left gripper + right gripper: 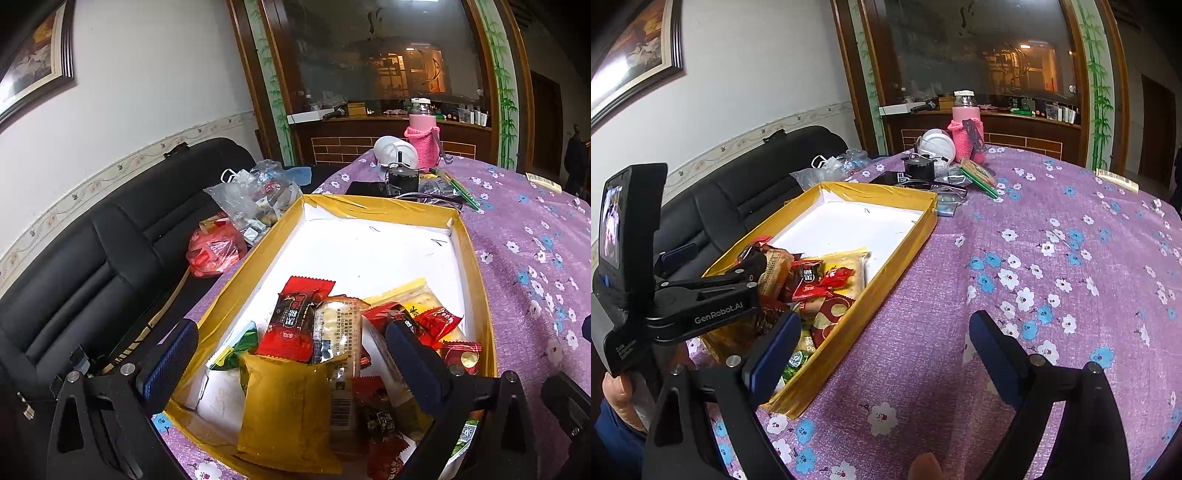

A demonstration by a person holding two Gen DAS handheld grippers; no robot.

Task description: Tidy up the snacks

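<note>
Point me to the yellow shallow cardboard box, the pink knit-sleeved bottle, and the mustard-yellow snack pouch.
yellow shallow cardboard box (pixel 925 221): right wrist view, right outer wall.
pink knit-sleeved bottle (pixel 964 138): right wrist view, knit sleeve.
mustard-yellow snack pouch (pixel 284 410): left wrist view, pouch's middle.

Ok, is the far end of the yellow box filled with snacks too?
No, the far end of the yellow box is bare white floor; the snacks are piled at the near end.

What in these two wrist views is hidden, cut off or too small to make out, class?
- Left wrist view: snacks under the yellow packet are covered by the pile.
- Left wrist view: the left gripper finger hides wrappers behind it.
- Right wrist view: the box near corner sits behind the right gripper finger.
- Shelf items: too small.
</note>
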